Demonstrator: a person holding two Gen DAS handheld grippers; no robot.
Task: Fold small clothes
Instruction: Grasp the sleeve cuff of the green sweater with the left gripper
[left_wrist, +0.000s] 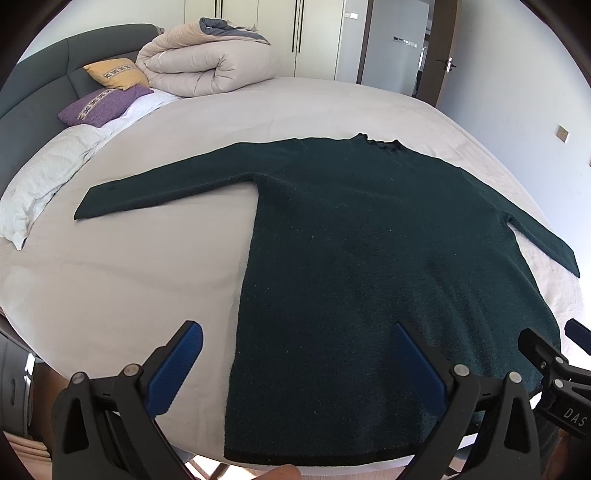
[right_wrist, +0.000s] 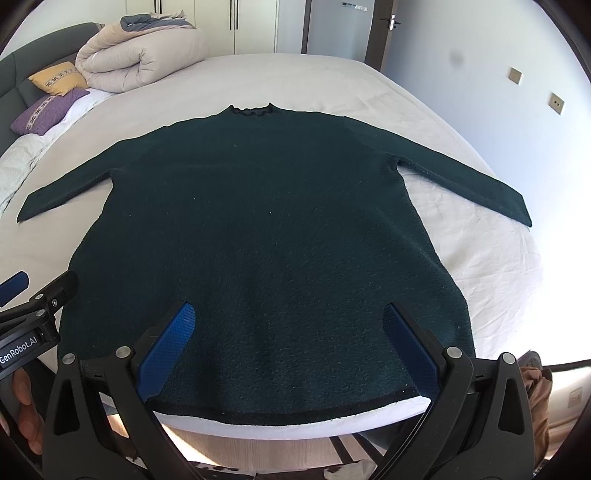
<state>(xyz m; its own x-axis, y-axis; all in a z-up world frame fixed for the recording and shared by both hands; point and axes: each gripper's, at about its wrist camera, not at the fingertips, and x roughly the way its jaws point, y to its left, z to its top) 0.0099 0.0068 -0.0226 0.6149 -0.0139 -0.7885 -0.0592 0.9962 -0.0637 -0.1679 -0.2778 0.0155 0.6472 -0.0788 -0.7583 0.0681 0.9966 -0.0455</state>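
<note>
Right wrist view: dark green fuzzy knit sweater (right_wrist: 266, 236) lies spread flat on the pale grey bed sheet (right_wrist: 480, 266), hem nearest both tongs. Right gripper (right_wrist: 288, 343) and left gripper (left_wrist: 299, 369) hover wide open above the hem, holding nothing. Lettering reads "GenRobot.AI" and "DAS".

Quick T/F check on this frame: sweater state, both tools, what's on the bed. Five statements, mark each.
1. The sweater lies flat on the bed with both sleeves spread out. True.
2. The left tool is shut on the hem. False: it is open and holds nothing.
3. The right tool is open above the hem end of the sweater. True.
4. The sweater is already folded in half. False: it is fully unfolded.
5. A rolled duvet sits on the floor. False: it is on the bed by the pillows.
</note>
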